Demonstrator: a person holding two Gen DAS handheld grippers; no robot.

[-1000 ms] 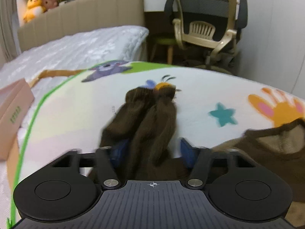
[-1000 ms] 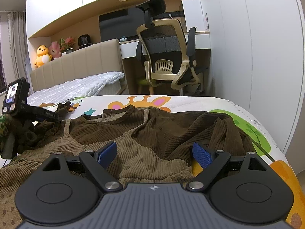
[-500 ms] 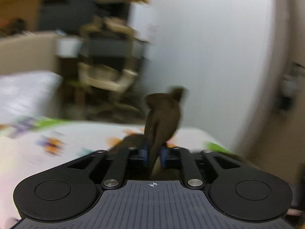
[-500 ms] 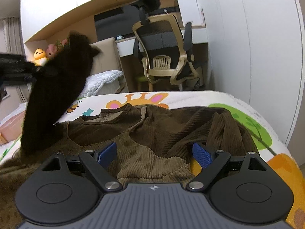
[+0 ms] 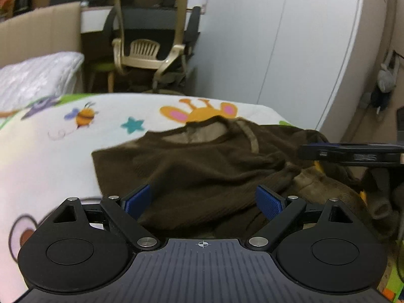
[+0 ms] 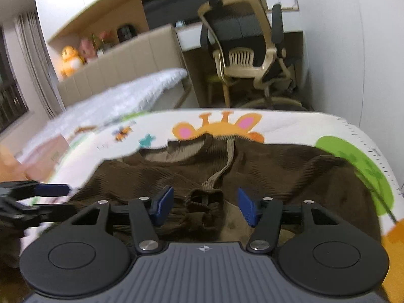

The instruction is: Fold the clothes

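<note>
One brown corduroy top (image 5: pixel 202 166) lies spread on my cartoon-print bed cover (image 5: pixel 63 151), neckline toward the office chair (image 5: pixel 149 40). My left gripper (image 5: pixel 203 202) hangs over its near fold, jaws spread wide, touching nothing. My right gripper (image 6: pixel 205 205) has its jaws apart on either side of a bunched cuff (image 6: pixel 204 202).

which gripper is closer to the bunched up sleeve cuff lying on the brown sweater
Right. The right gripper sits open with the sleeve cuff directly between its fingers. The left gripper is open over the sweater body, off to the left of the cuff.
</note>
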